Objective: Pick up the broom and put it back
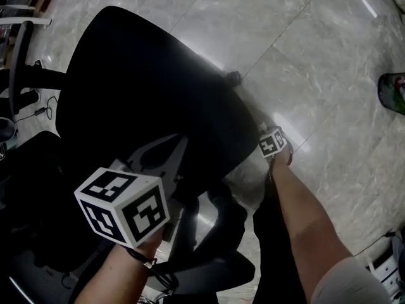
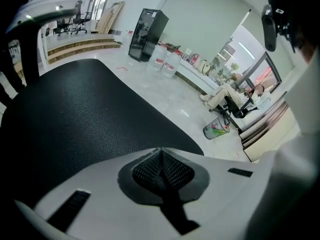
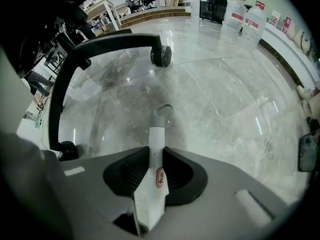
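The broom shows only as its white handle [image 3: 155, 146] with a grey hanging loop [image 3: 161, 111] at the end, pointing down at the marble floor in the right gripper view. My right gripper [image 3: 156, 170] is shut on that handle, its black pads pressing both sides. In the head view the right gripper's marker cube [image 1: 273, 143] sits low beside the black office chair [image 1: 145, 87]; the broom itself is hidden there. My left gripper [image 2: 161, 156] is shut with nothing between its pads, and it hangs over the chair's mesh [image 2: 75, 119]. Its marker cube [image 1: 123, 204] is at lower left.
A chair leg with a caster [image 3: 161, 55] arches over the floor ahead of the right gripper. A bin with green contents [image 1: 392, 92] [image 2: 216, 130] stands to the right. Water jugs [image 3: 245, 11] line the far wall. A person sits on a chair in the distance [image 2: 225, 95].
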A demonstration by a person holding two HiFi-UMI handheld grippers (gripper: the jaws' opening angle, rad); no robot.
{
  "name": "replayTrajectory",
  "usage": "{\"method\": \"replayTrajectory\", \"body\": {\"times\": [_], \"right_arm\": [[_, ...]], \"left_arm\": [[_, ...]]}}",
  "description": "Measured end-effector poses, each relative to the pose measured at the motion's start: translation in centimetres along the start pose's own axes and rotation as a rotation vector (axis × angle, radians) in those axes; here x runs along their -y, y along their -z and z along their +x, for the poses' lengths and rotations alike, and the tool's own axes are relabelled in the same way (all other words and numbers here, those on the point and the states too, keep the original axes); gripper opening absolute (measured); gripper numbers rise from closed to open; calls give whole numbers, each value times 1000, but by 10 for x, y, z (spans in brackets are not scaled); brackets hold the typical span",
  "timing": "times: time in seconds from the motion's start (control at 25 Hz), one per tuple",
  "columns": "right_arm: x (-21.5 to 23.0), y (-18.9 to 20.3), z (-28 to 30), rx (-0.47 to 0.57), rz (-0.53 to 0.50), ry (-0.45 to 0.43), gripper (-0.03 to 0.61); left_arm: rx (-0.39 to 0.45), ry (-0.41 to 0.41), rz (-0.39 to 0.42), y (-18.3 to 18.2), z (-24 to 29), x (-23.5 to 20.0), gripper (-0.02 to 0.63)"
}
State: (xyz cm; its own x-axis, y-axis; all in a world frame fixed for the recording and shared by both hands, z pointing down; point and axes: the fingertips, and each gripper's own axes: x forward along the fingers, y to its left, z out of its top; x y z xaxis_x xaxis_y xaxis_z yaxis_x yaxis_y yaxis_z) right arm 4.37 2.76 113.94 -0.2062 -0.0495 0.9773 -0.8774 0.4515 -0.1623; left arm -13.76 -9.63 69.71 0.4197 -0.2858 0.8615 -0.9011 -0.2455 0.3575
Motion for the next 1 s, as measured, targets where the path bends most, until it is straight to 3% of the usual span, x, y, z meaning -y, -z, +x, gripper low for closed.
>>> {"method": "replayTrajectory", "body": {"times": [0.2,0.44,0.72,1.0], "right_arm": [[-15,-16,-90,63,3,-18,86],[-19,-45,-248,176,-30,-14,85],[-36,-73,-433,325,-75,-22,85],[-61,-78,-588,445,-158,-59,84]], "left_arm": [[14,22,31,-10,-7,16,8],[75,19,68,-39,-31,46,8],[121,-81,201,-76,-61,59,8],[190,-121,175,-108,-139,94,8]]}}
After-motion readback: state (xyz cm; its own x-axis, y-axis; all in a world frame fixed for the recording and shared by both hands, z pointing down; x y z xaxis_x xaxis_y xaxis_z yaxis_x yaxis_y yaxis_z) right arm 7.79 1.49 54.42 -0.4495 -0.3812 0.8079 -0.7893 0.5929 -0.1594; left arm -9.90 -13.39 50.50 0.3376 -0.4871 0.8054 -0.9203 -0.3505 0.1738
